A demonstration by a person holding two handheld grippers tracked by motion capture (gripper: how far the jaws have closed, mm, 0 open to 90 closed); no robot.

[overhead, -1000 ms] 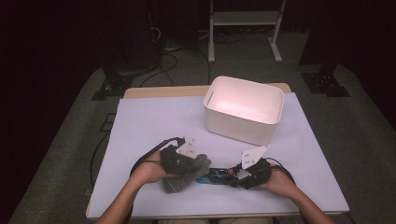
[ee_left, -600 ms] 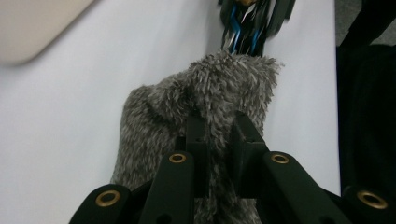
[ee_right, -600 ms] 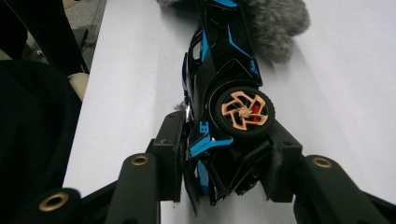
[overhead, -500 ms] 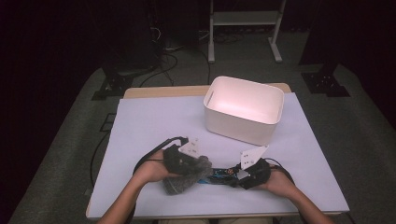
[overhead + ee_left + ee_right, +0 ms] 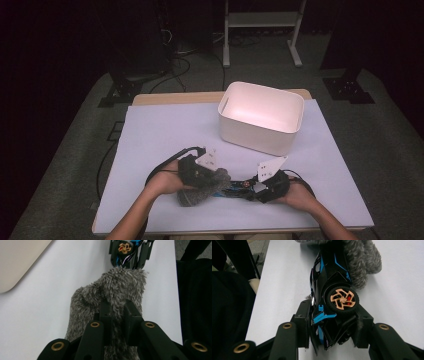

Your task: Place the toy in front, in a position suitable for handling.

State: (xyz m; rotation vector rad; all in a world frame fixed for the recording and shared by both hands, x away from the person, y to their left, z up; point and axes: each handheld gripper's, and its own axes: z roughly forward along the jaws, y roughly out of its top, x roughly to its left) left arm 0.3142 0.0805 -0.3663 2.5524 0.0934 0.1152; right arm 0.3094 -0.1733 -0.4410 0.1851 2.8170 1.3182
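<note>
Now, near edge of the table: both claws meet over the white cover, close to the person
Left claw: clenched on the grey fuzzy sock, jaws nearly together with a fold of pile pinched between them
Right claw: grasping the toy car at one end, a jaw pressed on each side, the car lying on its side
Toy car: black with blue stripes, a copper-coloured wheel facing up; its far end reaches into the mouth of the sock
Sock: lies on the table between the two hands, touching the car
White bin: stands farther back on the table, right of centre, well apart from the claws
</note>
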